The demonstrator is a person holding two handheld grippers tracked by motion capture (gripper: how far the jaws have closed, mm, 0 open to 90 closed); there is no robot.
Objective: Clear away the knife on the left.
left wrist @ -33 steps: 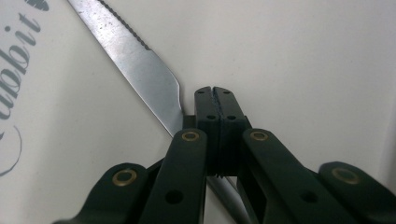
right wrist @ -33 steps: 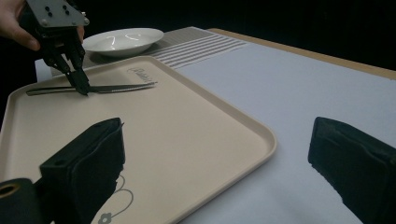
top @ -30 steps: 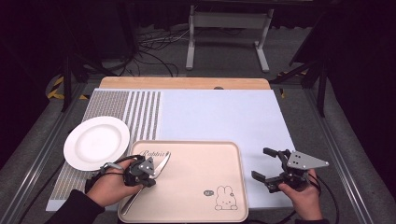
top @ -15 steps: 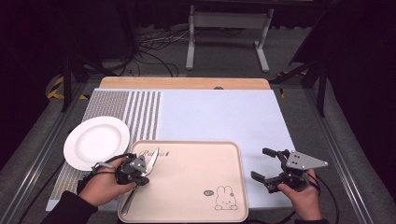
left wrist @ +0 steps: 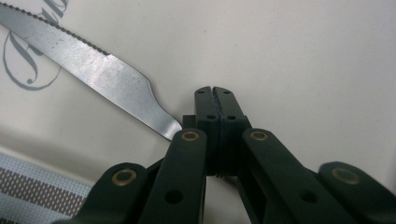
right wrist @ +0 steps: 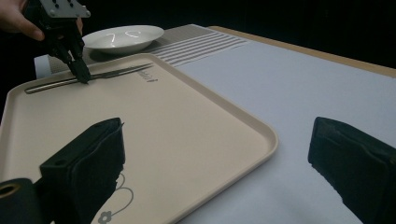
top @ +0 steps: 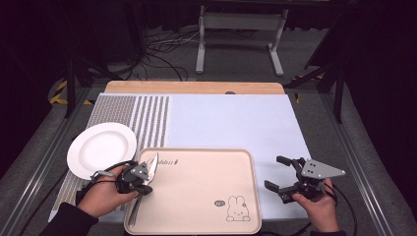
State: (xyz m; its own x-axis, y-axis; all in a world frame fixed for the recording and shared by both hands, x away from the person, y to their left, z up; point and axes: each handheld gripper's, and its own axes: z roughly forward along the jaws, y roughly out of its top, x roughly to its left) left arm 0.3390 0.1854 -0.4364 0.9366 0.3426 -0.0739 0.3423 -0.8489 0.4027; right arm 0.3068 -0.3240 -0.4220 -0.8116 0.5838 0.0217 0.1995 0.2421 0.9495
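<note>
- The left gripper (left wrist: 215, 100) has its jaws pressed together with no gap and nothing between them; the tips sit on the tray (left wrist: 299, 56), just beside the knife (left wrist: 98, 74) where the blade narrows toward the handle.
- In the left gripper view the knife runs from the jaws toward 10 o'clock, its toothed edge on the upper side, and it lies across grey cursive lettering printed on the tray; the word is too cut off to read.
- In the high view the left gripper (top: 139, 178) is at the tray's 9 o'clock edge, held by the left hand (top: 105, 194); the knife (top: 145, 182) lies flat along that edge, blade tip toward 12 o'clock.
- A white plate (top: 102, 149) sits off the tray at its 10 o'clock, on a striped mat (top: 147, 118), near the left gripper with nothing on it.
- The right gripper (top: 284, 173) has its jaws wide apart, holding nothing, over the pale blue cloth (top: 231, 123) just off the tray's 3 o'clock edge.
- The tray (top: 196, 191) is beige; a small rabbit drawing (top: 237, 208) is printed near its 5 o'clock corner.
</note>
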